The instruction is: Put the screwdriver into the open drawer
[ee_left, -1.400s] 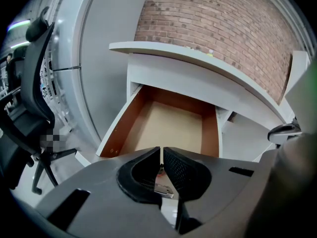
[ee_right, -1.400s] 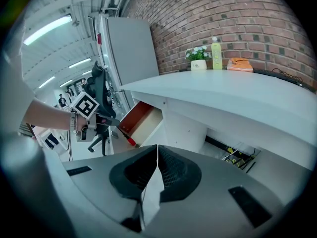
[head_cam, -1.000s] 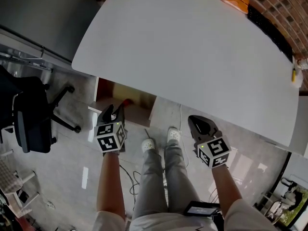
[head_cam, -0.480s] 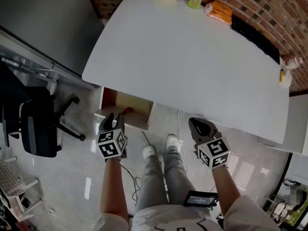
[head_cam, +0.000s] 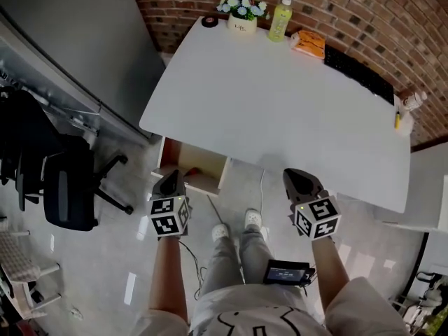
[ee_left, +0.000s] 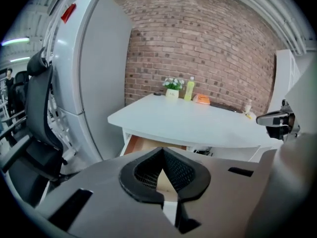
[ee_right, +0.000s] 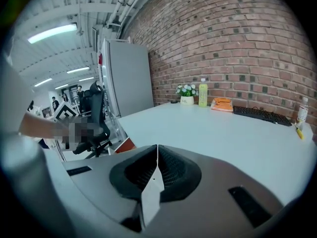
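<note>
Head view looks down on a person standing before a white table (head_cam: pixel 280 96), with the left gripper (head_cam: pixel 170 181) and the right gripper (head_cam: pixel 299 178) held in the air just short of its near edge. Each gripper view shows its jaws clenched tip to tip with nothing between them. The open drawer (head_cam: pixel 179 157) juts from under the table's left corner, just ahead of the left gripper. A small yellow thing (head_cam: pixel 397 122) lies at the table's far right edge, near the end of a black keyboard (head_cam: pixel 360 73). It is probably the screwdriver, though it is too small to be sure. The task seems to be at its start, with nothing picked up. Next, the right gripper would need to reach across to that edge, spread its jaws and close on the handle.
</note>
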Demonstrator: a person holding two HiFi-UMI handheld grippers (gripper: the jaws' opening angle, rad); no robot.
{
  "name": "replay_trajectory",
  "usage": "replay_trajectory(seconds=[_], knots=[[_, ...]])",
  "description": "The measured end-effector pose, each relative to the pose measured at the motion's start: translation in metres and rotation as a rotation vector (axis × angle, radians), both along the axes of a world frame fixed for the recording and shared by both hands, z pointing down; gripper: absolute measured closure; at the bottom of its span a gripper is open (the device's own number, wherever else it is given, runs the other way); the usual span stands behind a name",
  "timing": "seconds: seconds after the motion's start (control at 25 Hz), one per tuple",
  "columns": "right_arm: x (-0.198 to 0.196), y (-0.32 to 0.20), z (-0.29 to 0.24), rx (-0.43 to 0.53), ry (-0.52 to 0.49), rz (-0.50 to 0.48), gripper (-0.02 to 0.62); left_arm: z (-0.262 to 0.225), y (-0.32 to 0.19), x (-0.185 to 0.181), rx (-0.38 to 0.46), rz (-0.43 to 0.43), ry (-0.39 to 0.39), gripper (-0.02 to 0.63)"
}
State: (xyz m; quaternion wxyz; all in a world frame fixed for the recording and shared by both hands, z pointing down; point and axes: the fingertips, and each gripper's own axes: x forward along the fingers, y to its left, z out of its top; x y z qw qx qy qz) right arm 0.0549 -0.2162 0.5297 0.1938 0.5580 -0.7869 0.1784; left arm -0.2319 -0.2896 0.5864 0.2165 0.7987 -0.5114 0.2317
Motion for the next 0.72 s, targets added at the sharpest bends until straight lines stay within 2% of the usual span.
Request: replay_trajectory(seconds=[0.28,0.72], knots=[[-0.005,-0.002,-0.05,0.075,0.005,-0.022,0.575,-0.067,0.006,0.0,0.11,0.02,0.028,0.595],[-0.002,0.005,-0.113,0.186,0.004,-0.029,0.575,-0.148,0.016,0.0,0.271,-0.006,0.099,0.595]])
